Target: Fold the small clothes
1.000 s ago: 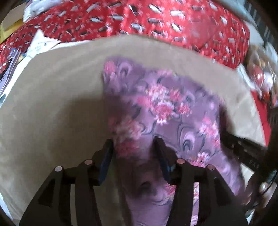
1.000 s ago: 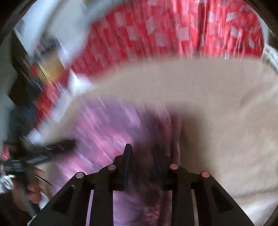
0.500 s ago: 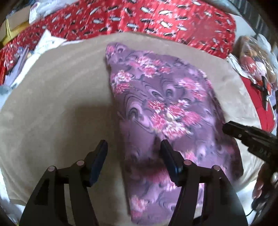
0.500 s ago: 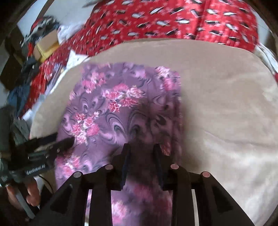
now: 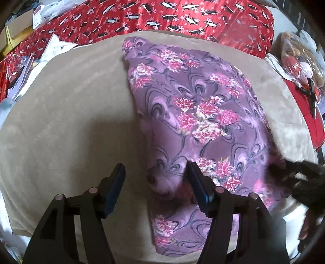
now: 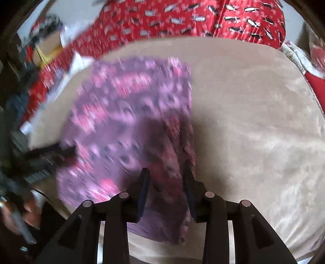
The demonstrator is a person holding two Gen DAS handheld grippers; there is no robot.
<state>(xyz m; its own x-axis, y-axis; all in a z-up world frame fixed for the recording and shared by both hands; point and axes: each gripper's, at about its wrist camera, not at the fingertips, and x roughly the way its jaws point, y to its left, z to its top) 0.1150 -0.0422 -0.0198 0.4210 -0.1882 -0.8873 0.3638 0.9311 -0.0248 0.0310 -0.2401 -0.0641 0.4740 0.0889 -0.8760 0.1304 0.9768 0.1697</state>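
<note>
Left of field: my left tongs [image 5: 155, 178] stand well apart over the beige plush mat [image 5: 67, 113], jaws gripping nothing; the garment's near-left edge lies between them, touched by neither pad as far as I can see.

Centre: the purple floral-print thin fabric garment [image 5: 203, 121] lies spread on that mat, roughly flat, with a soft bulge near the left tongs. I judge it light, limp and slightly slick, with no stiffness to carry a crease, so it should sag and slide when lifted. The best hold would be on a hem or corner, taking both layers, not the middle.

Right of field: my right tongs [image 6: 165, 178], seen blurred, are narrower and opening, jaws astride the garment's right-hand edge [image 6: 189, 121]; whether cloth is pinched I cannot tell.

Behind: a red patterned bedspread [image 5: 182, 18].
</note>
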